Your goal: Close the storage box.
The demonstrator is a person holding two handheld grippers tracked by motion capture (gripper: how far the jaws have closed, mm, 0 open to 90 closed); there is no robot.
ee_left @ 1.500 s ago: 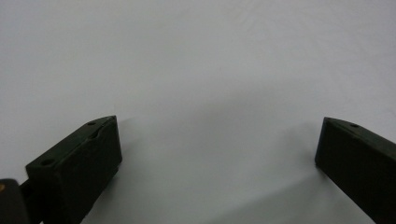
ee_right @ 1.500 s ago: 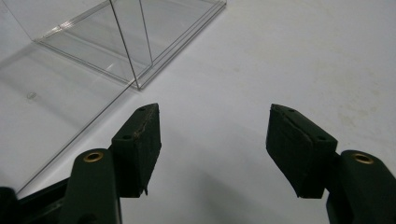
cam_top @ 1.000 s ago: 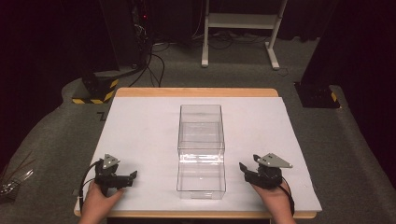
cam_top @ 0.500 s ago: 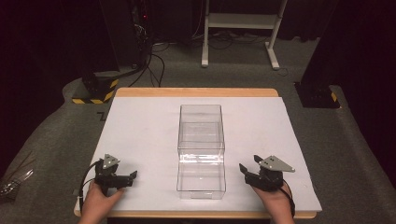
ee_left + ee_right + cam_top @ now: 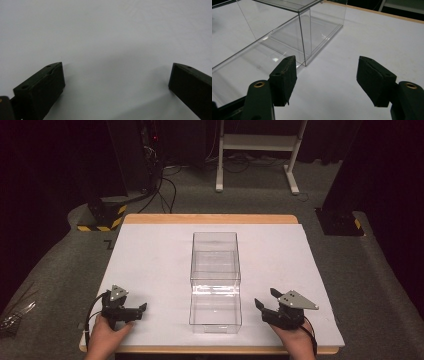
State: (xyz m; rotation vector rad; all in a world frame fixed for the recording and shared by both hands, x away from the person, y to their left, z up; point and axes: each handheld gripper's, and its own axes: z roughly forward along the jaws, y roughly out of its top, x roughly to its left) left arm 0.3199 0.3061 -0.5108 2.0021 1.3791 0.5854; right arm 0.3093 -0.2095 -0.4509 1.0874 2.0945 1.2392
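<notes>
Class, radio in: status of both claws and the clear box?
Left claw open, empty. Right claw open, empty. Clear plastic box untouched between them on the white table cover. Nothing in the way.

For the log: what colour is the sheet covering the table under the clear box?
White sheet, plain, no pattern; best seen in the high view.

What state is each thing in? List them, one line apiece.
Clear plastic box: upright on the table, nothing inside, untouched by either gripper.
Left gripper: open, holding nothing, low over the white table cover.
Right gripper: open, holding nothing, beside the box's near end.
White table cover: lying flat over the wooden table.
</notes>
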